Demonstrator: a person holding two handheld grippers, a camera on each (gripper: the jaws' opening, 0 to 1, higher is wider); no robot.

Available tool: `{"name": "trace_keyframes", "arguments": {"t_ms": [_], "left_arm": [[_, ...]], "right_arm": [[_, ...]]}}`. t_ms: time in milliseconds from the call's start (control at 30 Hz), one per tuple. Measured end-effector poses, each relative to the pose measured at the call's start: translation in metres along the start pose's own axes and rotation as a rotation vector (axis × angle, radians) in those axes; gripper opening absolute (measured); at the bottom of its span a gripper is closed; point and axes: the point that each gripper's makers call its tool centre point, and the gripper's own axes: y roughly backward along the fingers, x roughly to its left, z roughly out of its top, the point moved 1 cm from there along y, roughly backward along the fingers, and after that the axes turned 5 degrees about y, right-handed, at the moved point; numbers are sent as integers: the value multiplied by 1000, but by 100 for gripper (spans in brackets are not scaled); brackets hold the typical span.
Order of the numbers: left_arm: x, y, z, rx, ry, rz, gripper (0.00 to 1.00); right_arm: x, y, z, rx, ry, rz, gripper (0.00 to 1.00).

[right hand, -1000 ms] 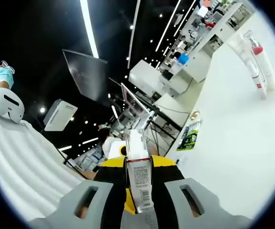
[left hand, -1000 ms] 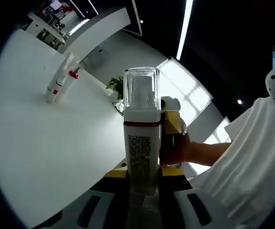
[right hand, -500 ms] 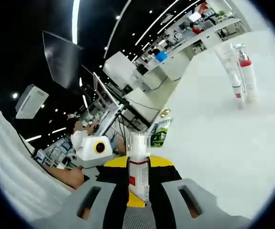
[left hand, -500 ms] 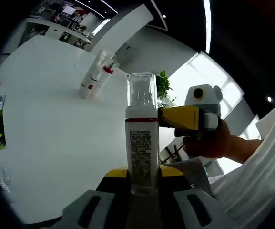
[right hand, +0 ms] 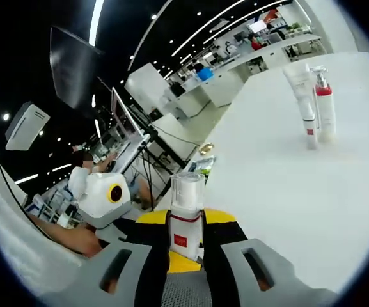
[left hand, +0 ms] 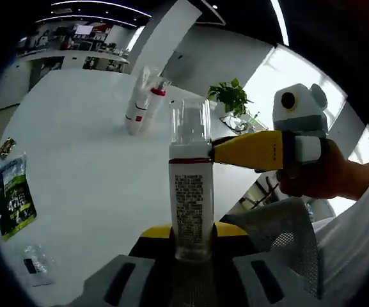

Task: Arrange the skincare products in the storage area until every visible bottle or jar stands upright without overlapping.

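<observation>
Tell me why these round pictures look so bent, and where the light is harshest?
Left gripper view: the fisheye lens bows the white table into a curve; the bright window is washed out, and the clear-capped white pump bottle stays sharp. Right gripper view: ceiling strip lights streak as glaring arcs on a dark ceiling, and the two far white bottles look soft and small.

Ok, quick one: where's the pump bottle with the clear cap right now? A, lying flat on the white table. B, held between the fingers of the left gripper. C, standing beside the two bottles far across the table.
B: the pump bottle stands upright between the fingers of the left gripper, near the camera, while the two far bottles stand apart across the white table.
</observation>
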Motion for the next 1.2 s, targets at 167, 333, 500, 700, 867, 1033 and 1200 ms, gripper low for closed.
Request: {"name": "trace_keyframes", "arguments": {"t_ms": [167, 333, 500, 700, 867, 1033, 1200], "left_arm": [[6, 1, -1, 36, -124, 87, 21], [10, 1, 0, 49, -207, 137, 21], [14, 3, 4, 59, -302, 190, 21], [14, 7, 9, 14, -442, 233, 22], [10, 6, 5, 3, -411, 195, 23], [13, 6, -6, 46, -387, 188, 27], [15, 15, -15, 65, -444, 185, 41]], "right_arm": [[-2, -3, -6, 14, -17, -36, 18], [-8, -5, -11, 31, -61, -71, 19], [-9, -5, -12, 9, -117, -66, 18], [-6, 2, -10, -16, -120, -29, 17], [-3, 2, -11, -7, -93, -14, 16], [-3, 4, -7, -14, -66, -6, 16], [-16, 8, 12, -51, -43, -30, 17]]}}
